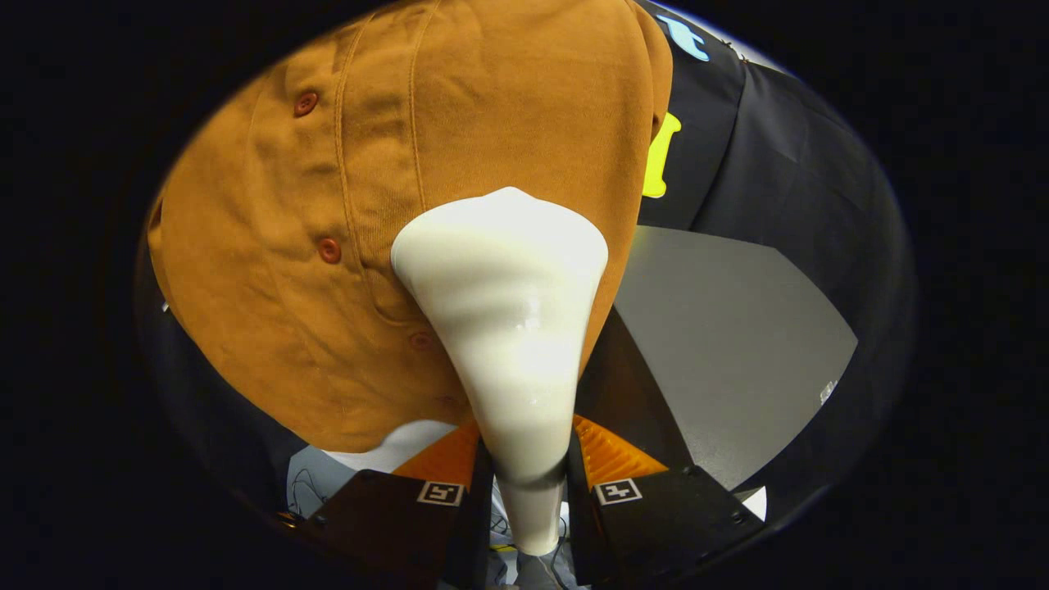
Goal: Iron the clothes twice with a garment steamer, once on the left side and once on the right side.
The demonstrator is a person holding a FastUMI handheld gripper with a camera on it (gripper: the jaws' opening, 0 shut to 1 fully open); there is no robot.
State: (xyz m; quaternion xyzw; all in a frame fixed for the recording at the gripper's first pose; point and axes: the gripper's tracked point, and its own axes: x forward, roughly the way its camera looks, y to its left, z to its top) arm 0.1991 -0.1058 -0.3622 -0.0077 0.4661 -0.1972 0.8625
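A brown button-up garment (pixel 459 123) hangs just ahead of the fingers, its placket with reddish buttons (pixel 329 250) running down to the left of the steamer. My gripper (pixel 529 475) is shut on the neck of a cream-white garment steamer (pixel 508 328). The steamer's wide head rests against the cloth to the right of the button line, near the garment's right edge. The garment's lower hem hangs just above my left finger (pixel 442 467).
A grey floor (pixel 737 344) spreads to the right beyond the garment, bounded by black cloth walls (pixel 803 180). Something white and a few thin cables (pixel 385 455) lie below the hem, by the left finger.
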